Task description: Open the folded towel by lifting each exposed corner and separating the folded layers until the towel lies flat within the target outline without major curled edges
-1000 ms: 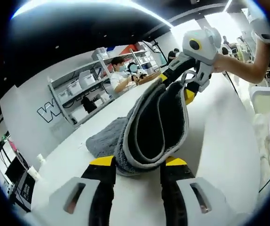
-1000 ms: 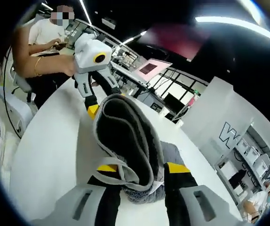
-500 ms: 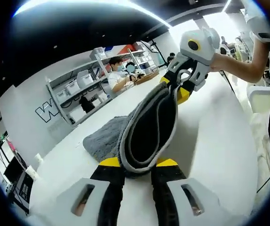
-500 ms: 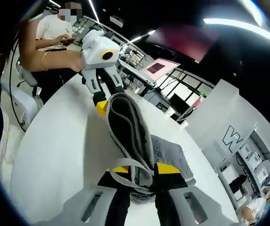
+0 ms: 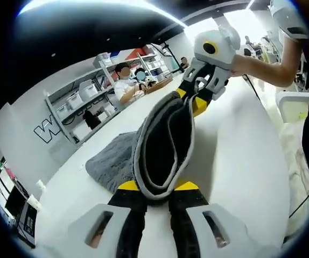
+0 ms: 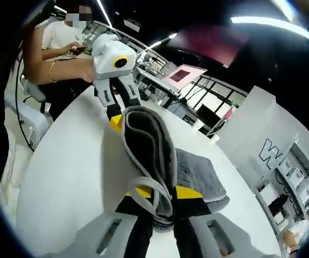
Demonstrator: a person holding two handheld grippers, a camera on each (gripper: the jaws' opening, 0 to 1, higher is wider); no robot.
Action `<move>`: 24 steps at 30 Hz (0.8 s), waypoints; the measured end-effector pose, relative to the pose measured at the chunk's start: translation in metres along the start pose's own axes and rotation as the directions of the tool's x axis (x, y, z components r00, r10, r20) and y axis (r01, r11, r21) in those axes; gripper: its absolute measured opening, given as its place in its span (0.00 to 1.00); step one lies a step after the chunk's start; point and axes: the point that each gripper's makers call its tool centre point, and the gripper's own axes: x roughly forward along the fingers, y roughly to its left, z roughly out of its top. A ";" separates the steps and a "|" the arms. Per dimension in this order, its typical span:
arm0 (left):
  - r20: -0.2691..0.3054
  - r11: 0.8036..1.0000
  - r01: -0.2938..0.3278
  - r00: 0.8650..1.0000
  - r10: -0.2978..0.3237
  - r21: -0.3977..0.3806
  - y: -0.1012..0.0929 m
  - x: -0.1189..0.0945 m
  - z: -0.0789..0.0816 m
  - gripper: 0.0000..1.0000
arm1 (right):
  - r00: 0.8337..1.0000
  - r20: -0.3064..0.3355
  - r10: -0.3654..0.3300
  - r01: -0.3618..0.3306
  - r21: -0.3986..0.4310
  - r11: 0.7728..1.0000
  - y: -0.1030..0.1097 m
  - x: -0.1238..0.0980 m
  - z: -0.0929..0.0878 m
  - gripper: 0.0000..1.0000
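**Towel lifted and stretched between both grippers**

The grey towel (image 5: 165, 145) hangs between the two grippers above the white table (image 5: 240, 161), one end in each. In the left gripper view, the left gripper (image 5: 157, 188) has its jaws pressed together on the near edge of the towel, the pale border bunched between the yellow pads. At the far end the right gripper (image 5: 193, 98) pinches the opposite corner, held by a person's hand (image 5: 240, 63). The right gripper view mirrors this: the right gripper (image 6: 162, 192) is clamped on the towel (image 6: 152, 148), and the left gripper (image 6: 117, 121) holds the other end.

Against the pictures from a second ago, the jaws of both grippers have narrowed: the gap between the yellow pads was wide with the towel loosely looped in it, and now each pair squeezes the cloth tight. The held strip has also drawn longer and slimmer, so the two ends seem to be pulled apart. The lower part of the towel rests on the table to one side, spread as a flat grey patch.

For the task, this looks like mid-unfold: the top layer is gripped at two corners and raised off the layer below. The held edge is curled into a trough, so it likely needs more tension before it is laid down. No target outline is visible on the table.
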 end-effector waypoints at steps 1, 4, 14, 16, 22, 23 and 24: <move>0.026 1.000 -0.015 1.000 0.015 -0.014 0.000 0.000 0.004 0.12 | 1.000 0.001 0.003 -0.003 0.012 1.000 0.001 -0.002 -0.001 0.06; 0.033 0.999 -0.012 0.999 0.014 -0.039 -0.004 0.000 0.003 0.12 | 1.000 0.003 0.004 -0.004 0.033 0.999 0.004 -0.004 -0.004 0.06; 0.022 0.999 0.004 1.000 -0.003 -0.043 -0.018 -0.001 0.000 0.11 | 1.000 0.002 0.009 -0.009 0.052 0.999 0.014 -0.010 -0.008 0.06; 0.016 0.999 -0.006 1.000 0.007 -0.036 -0.020 -0.003 0.000 0.11 | 1.000 0.004 0.011 -0.011 0.058 0.998 0.017 -0.011 -0.009 0.06; 0.017 0.997 -0.030 0.999 0.032 -0.069 -0.024 -0.008 -0.001 0.11 | 1.000 0.010 0.016 -0.017 0.086 0.996 0.030 -0.013 -0.012 0.06; 0.018 0.997 -0.031 0.999 0.033 -0.071 -0.025 -0.008 -0.002 0.11 | 1.000 0.012 0.016 -0.017 0.091 0.996 0.031 -0.013 -0.012 0.06; 0.019 0.997 -0.034 0.999 0.035 -0.073 -0.026 -0.009 -0.002 0.11 | 1.000 0.013 0.017 -0.018 0.098 0.995 0.033 -0.014 -0.013 0.06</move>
